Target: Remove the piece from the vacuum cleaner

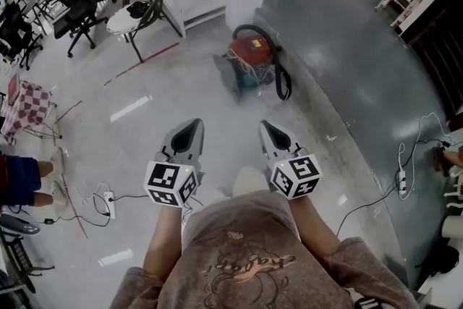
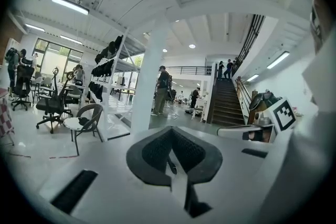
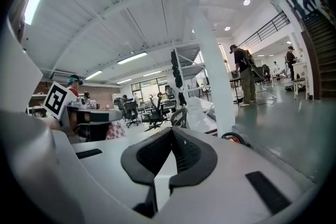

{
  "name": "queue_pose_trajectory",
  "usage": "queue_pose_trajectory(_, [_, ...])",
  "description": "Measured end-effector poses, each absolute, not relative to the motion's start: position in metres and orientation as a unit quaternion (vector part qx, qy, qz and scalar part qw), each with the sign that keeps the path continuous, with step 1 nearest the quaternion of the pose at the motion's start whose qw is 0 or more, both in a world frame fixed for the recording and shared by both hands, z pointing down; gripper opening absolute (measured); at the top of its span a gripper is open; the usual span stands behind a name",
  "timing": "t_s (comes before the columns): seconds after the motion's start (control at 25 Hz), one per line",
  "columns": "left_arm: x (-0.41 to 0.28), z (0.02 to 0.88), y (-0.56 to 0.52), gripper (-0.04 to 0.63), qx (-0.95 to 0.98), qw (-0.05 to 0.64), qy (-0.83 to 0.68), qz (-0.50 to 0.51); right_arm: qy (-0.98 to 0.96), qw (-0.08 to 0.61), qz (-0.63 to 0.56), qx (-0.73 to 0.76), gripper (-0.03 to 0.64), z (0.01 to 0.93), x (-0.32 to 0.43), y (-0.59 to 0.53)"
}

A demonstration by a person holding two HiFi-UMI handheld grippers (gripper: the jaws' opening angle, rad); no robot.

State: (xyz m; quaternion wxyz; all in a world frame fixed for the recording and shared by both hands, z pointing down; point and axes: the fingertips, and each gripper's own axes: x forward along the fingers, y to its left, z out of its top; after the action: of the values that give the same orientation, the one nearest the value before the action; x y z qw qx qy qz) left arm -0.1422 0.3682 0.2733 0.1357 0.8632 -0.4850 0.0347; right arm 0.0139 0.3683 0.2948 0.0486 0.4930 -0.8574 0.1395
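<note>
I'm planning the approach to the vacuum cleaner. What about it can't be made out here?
Head view: the vacuum cleaner is distant and blurred; its separate pieces cannot be told apart.
Right gripper view: only a sliver of it shows; the right gripper hides the rest with its own body.
Left gripper view: it is not in the picture.

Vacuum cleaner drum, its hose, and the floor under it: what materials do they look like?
The vacuum cleaner: red drum with a dull sheen, likely moulded plastic, possibly painted metal; too far to settle. The hose: black, bends in a loose loop, so flexible plastic or rubber. The floor: pale grey and glossy, mirrors the ceiling lights; probably polished concrete or an epoxy coat.
</note>
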Motion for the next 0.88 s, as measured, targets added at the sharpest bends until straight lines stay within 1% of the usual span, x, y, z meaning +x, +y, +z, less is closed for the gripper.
queue_pose_trajectory(0.36, [-0.156, 0.286, 0.333, 0.002, 0.863, 0.142, -0.483, 0.030, -0.850, 0.058, 0.149, 0.502, 0.000, 0.316, 0.007, 0.341])
queue_pose_trajectory(0.6, [-0.159, 0.296, 0.286, 0.002, 0.866, 0.143, -0.478, 0.034, -0.852, 0.050, 0.145, 0.501, 0.000, 0.316, 0.001, 0.290])
queue_pose_trajectory(0.88, [-0.155, 0.293, 0.206, 0.002, 0.866, 0.144, -0.476, 0.042, -0.849, 0.049, 0.157, 0.503, 0.000, 0.317, 0.007, 0.208])
